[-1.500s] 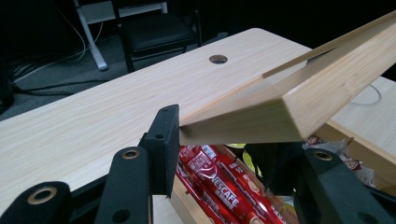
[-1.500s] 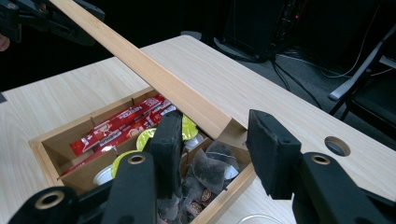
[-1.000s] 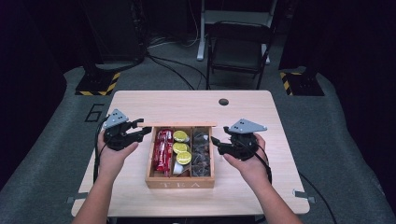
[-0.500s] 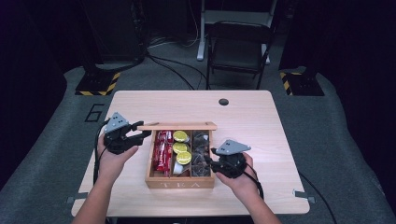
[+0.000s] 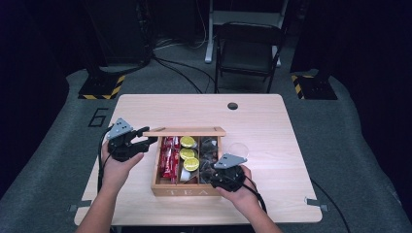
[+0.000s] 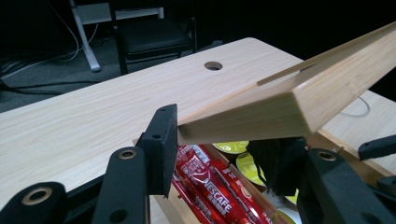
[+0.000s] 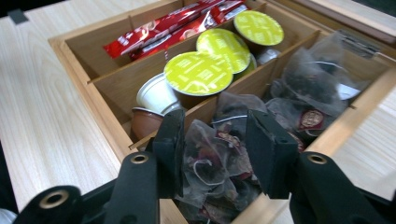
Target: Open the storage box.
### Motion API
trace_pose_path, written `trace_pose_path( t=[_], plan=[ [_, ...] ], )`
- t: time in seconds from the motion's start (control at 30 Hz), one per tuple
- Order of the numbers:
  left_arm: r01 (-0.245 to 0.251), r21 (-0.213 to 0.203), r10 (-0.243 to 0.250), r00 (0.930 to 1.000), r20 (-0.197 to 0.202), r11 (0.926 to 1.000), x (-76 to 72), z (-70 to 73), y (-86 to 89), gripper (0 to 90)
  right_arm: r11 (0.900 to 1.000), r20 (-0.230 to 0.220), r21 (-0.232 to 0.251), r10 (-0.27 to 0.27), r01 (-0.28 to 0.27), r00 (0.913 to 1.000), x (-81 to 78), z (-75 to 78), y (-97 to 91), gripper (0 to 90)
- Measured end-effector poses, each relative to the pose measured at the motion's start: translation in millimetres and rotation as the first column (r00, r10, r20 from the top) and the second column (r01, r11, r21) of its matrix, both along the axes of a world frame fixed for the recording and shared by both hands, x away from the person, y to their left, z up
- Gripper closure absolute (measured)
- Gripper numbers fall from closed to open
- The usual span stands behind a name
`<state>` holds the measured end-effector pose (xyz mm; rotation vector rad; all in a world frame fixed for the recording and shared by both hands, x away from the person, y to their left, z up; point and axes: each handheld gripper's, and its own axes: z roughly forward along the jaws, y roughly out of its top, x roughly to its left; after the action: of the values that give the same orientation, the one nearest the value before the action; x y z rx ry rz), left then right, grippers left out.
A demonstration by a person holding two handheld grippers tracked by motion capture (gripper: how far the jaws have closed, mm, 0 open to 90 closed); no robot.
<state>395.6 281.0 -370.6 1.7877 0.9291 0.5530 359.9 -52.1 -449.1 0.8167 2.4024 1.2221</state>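
Observation:
A wooden tea box (image 5: pixel 184 191) stands on the table with its lid (image 5: pixel 187 131) raised. My left gripper (image 5: pixel 148 141) is shut on the lid's left corner (image 6: pixel 289 98), one pad on each face, and holds it up. My right gripper (image 5: pixel 216 170) points down into the right compartment among dark tea bags. Its jaws closed and have just been opening a little. A clear tea bag (image 7: pixel 212 163) sits between them, touching both pads (image 7: pixel 170 154). Yellow-topped capsules (image 7: pixel 198 72) fill the middle compartment and red Nescafe sticks (image 7: pixel 163 28) the left one.
A clear round disc (image 5: pixel 238 149) lies on the table just right of the box. A cable hole (image 5: pixel 232 105) is near the far edge. A dark chair (image 5: pixel 248 48) stands behind the table (image 5: pixel 291 194).
My right gripper has come down from beside the box's right edge into the tea bag compartment. The left gripper and the lid have kept still.

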Motion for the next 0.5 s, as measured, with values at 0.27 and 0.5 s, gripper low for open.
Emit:
trace_pose_path(
  t=[0.27, 0.5],
  plan=[
    [0.003, -0.002, -0.003, 1.0000, -0.005, 1.0000, -1.0, -1.4, 0.2, 51.5, 0.9988, 0.039, -0.038, 0.030, -0.029, 0.9988, 4.3, -8.3, 9.0, 46.9],
    [0.001, 0.000, -0.001, 1.0000, -0.005, 1.0000, -2.8, -2.6, -0.1, 51.4, 0.9972, -0.008, -0.052, 0.053, -0.053, 0.9986, 10.6, -15.0, 12.4, 50.3]
  ],
)
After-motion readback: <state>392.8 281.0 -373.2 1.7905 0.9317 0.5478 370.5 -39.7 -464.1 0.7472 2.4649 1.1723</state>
